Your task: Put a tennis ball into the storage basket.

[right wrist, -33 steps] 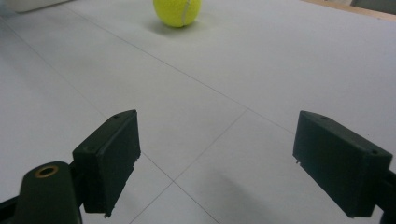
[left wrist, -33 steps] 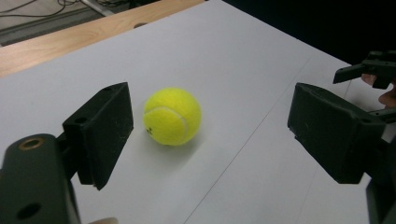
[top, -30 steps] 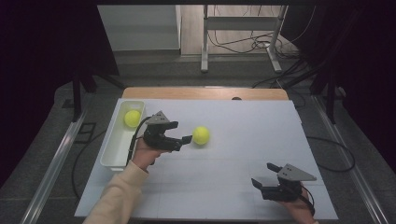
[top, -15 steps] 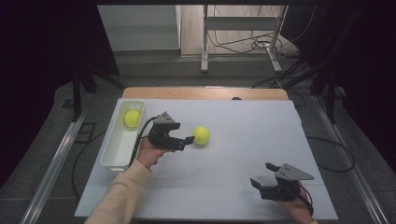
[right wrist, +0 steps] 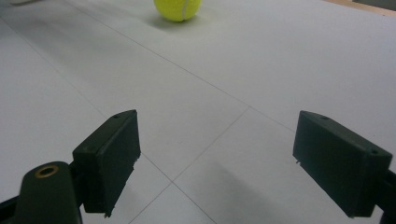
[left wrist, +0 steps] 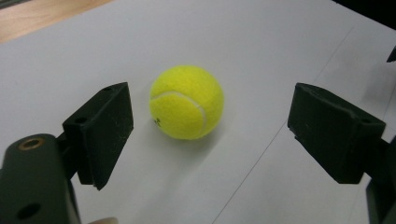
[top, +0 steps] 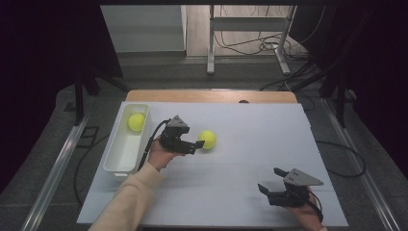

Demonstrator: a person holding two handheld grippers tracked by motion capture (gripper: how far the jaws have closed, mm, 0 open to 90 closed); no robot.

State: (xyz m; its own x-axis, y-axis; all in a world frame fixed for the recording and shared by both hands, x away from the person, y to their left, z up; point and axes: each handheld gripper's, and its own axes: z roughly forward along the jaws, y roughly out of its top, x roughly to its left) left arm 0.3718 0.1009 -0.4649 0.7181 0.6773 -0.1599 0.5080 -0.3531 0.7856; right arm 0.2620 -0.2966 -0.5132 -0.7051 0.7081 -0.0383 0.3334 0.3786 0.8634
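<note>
A yellow tennis ball (top: 208, 139) lies on the white table sheet near the middle. My left gripper (top: 197, 143) is open right beside it on its left, jaws pointing at it. In the left gripper view the tennis ball (left wrist: 187, 102) sits just ahead of the two spread jaws, nearer the left one, untouched. A second yellow ball (top: 136, 121) rests in the far end of a white bin (top: 115, 161) at the left. My right gripper (top: 267, 190) stands open near the front right edge, holding nothing; its view shows the tennis ball (right wrist: 178, 9) far ahead.
The white sheet (top: 269, 130) covers the table, with a wooden edge (top: 211, 96) at the back. A cable (top: 149, 139) trails from the left gripper over the bin's rim. Dark floor, cables and a metal stand lie beyond the table.
My left gripper has moved right toward the loose ball, closing the gap until its jaws are at the ball. The right gripper has stayed put.
</note>
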